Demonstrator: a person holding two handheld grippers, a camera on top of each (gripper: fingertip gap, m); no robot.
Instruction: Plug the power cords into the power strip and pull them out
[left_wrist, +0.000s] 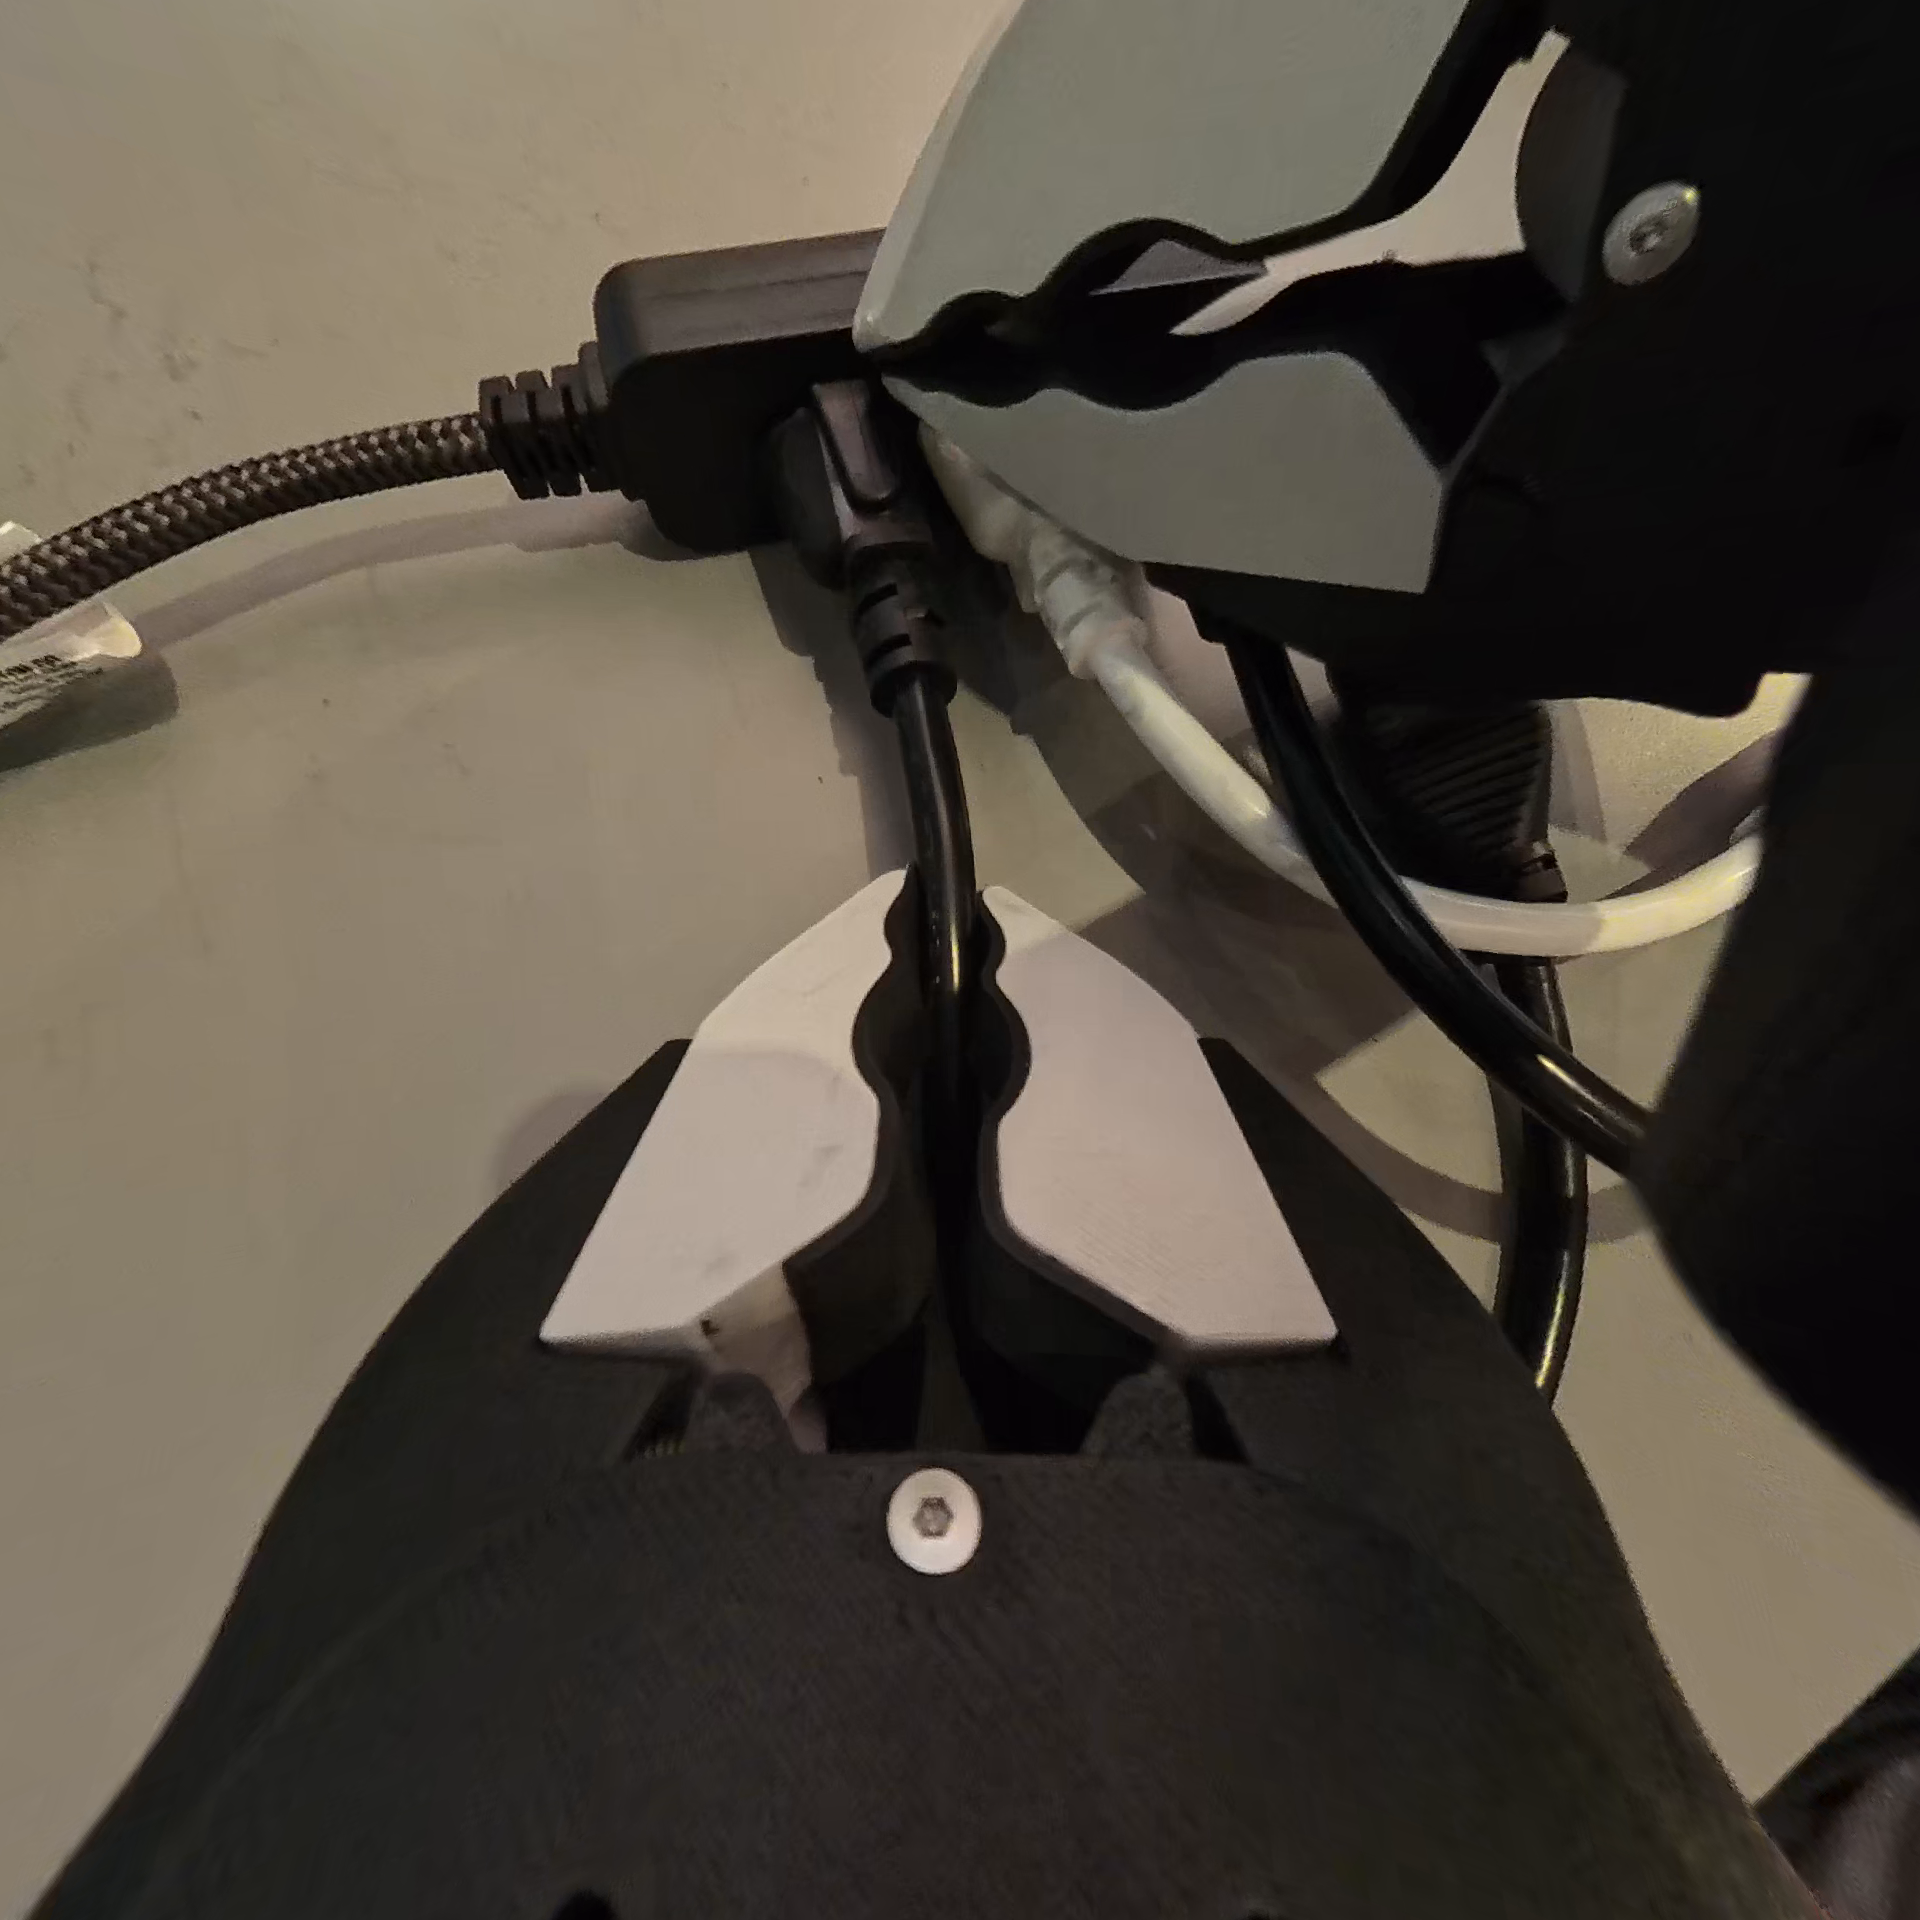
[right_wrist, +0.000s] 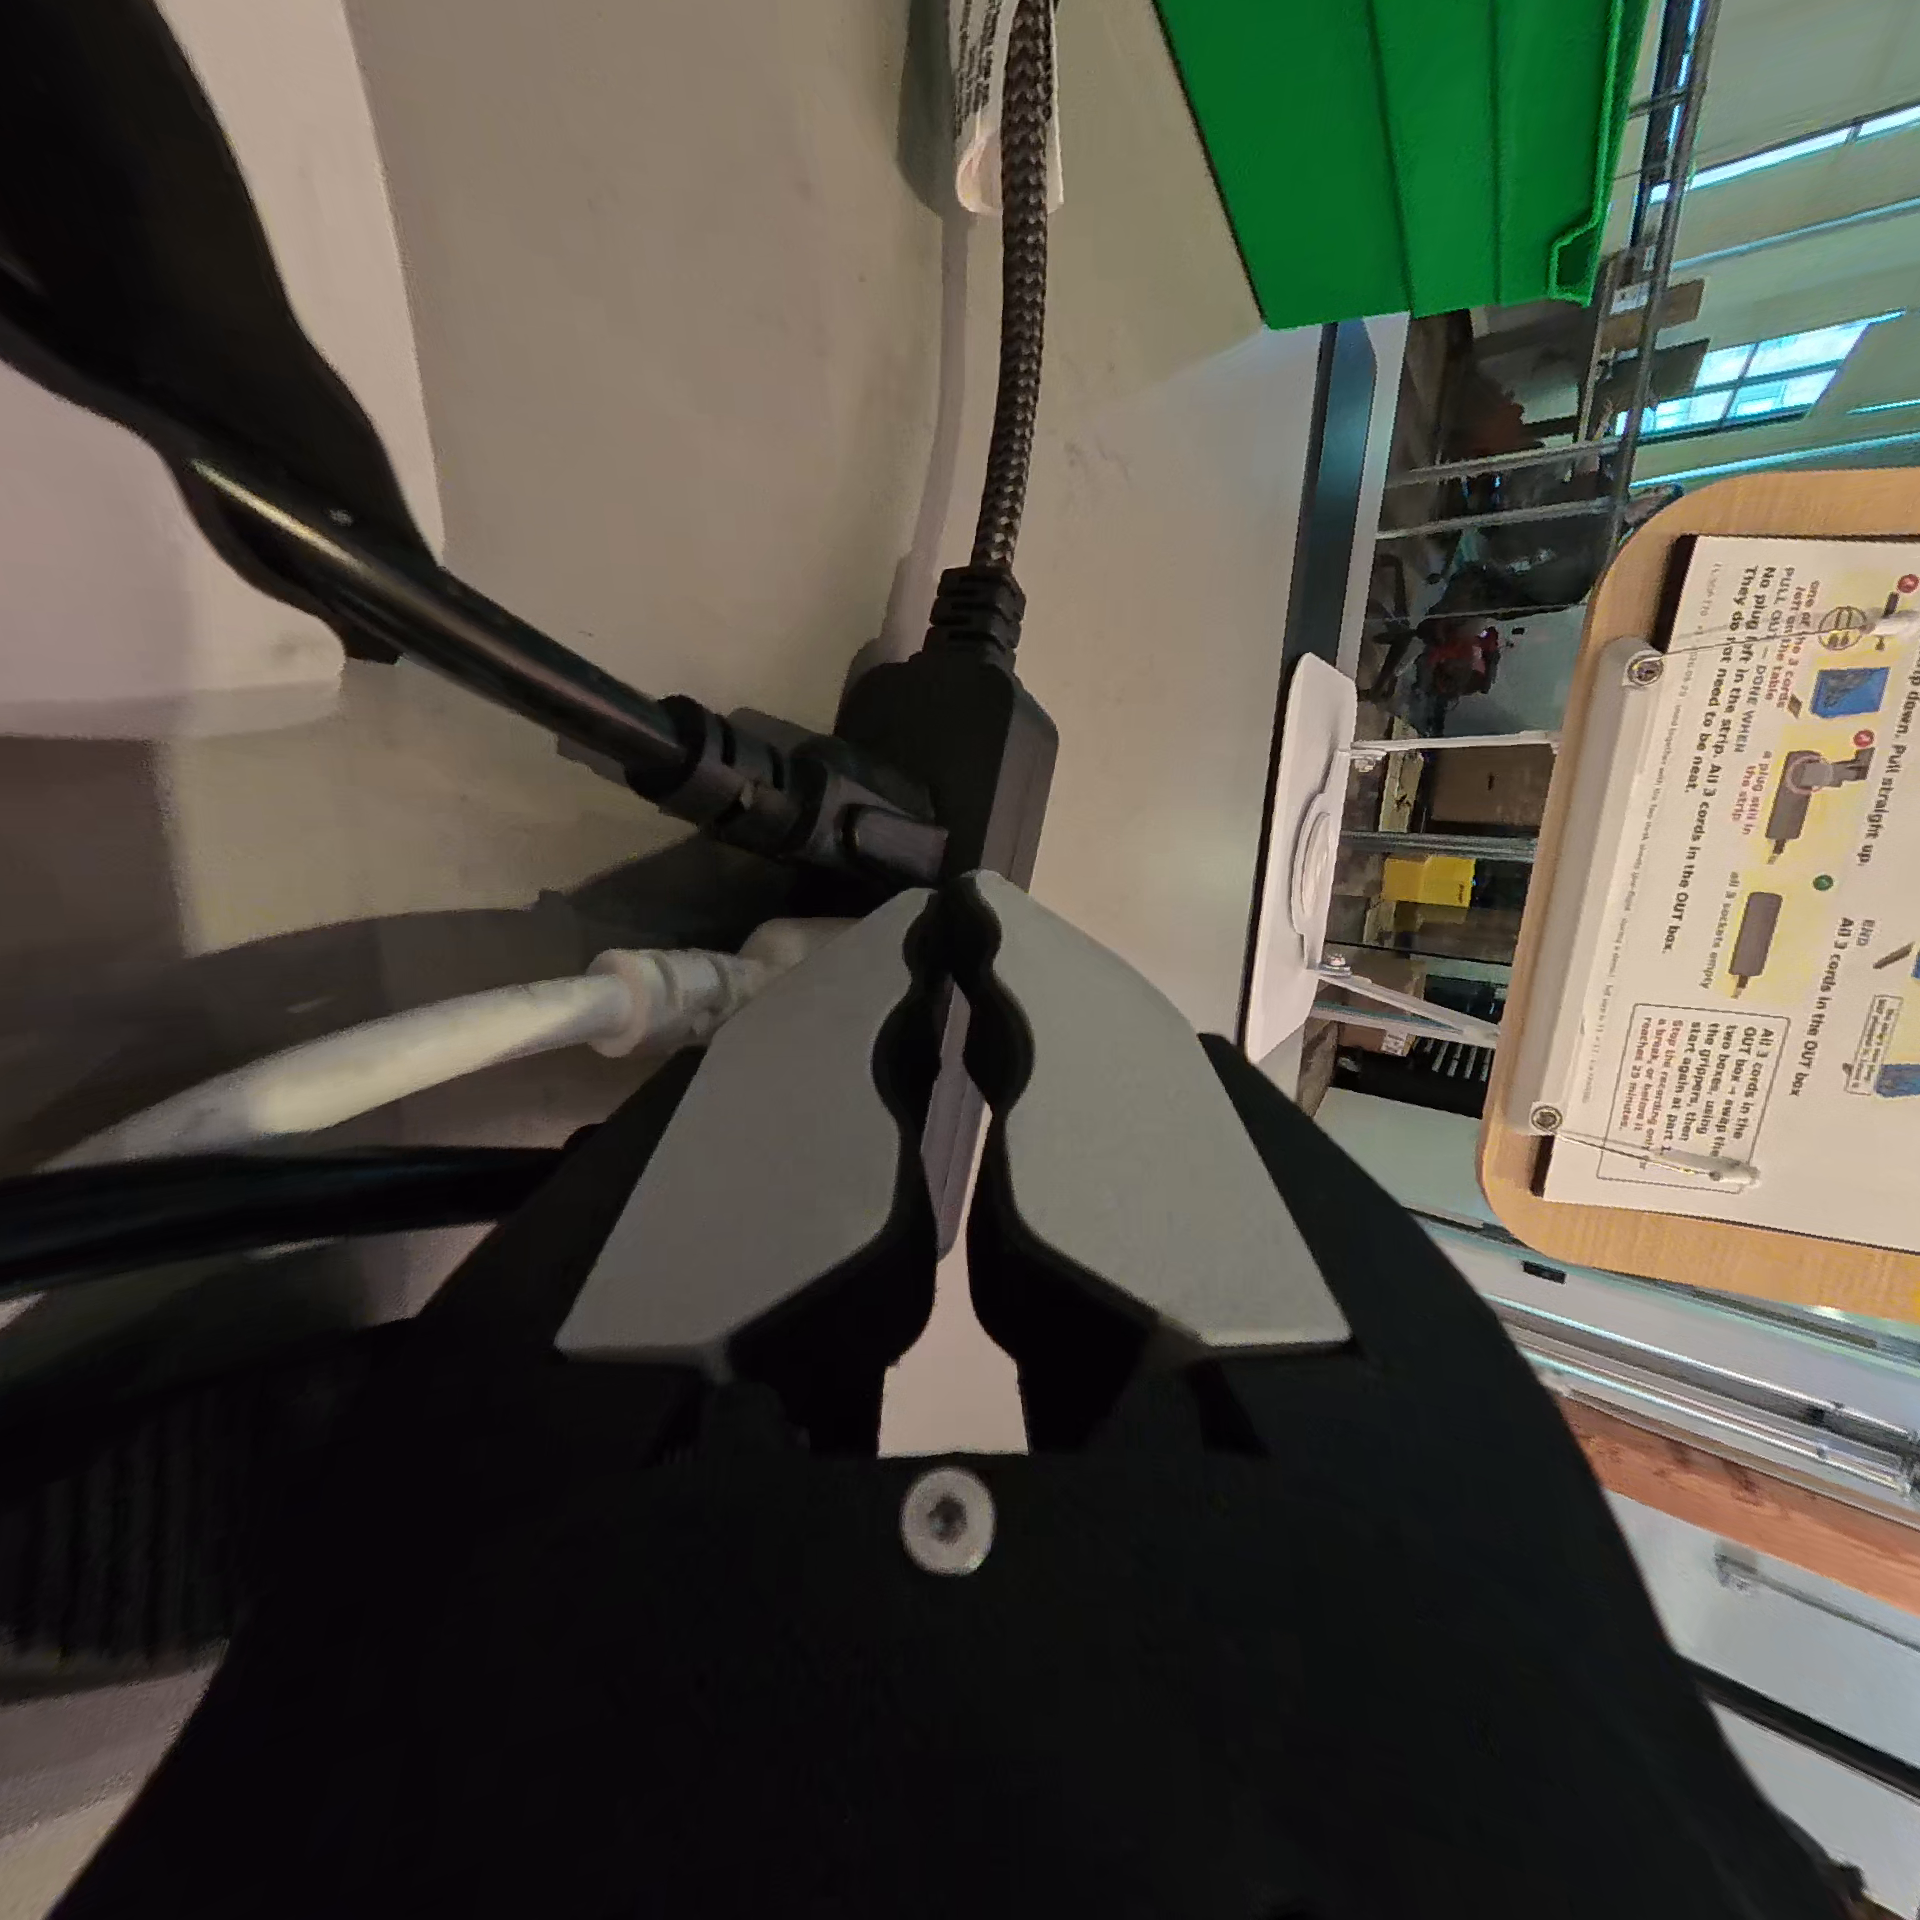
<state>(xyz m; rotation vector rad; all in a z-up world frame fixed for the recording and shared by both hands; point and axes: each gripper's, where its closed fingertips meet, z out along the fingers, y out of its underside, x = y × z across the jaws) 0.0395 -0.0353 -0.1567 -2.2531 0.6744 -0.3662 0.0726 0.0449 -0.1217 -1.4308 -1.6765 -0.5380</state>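
A black power strip (left_wrist: 717, 332) lies on the pale table, with a braided cord (left_wrist: 260, 488) leaving it to the left. A black plug (left_wrist: 847, 468) and a white plug (left_wrist: 1049, 561) sit in its sockets. My left gripper (left_wrist: 940, 904) is shut on the black cord (left_wrist: 930, 748) a short way below the black plug. My right gripper (right_wrist: 945, 894) is shut on the edge of the power strip (right_wrist: 1003, 748), right beside the black plug (right_wrist: 821, 816) and the white plug (right_wrist: 717, 982). The right gripper also shows in the left wrist view (left_wrist: 883, 358), at the top right.
A second black cord (left_wrist: 1382, 904) and a white cord (left_wrist: 1195, 790) loop over the table at the right, near a ribbed black plug (left_wrist: 1455, 769). A green bin (right_wrist: 1403, 156) and a wooden board with a printed sheet (right_wrist: 1714, 883) stand beyond the table edge. Spacing between my two grippers at the tips: around 10 cm.
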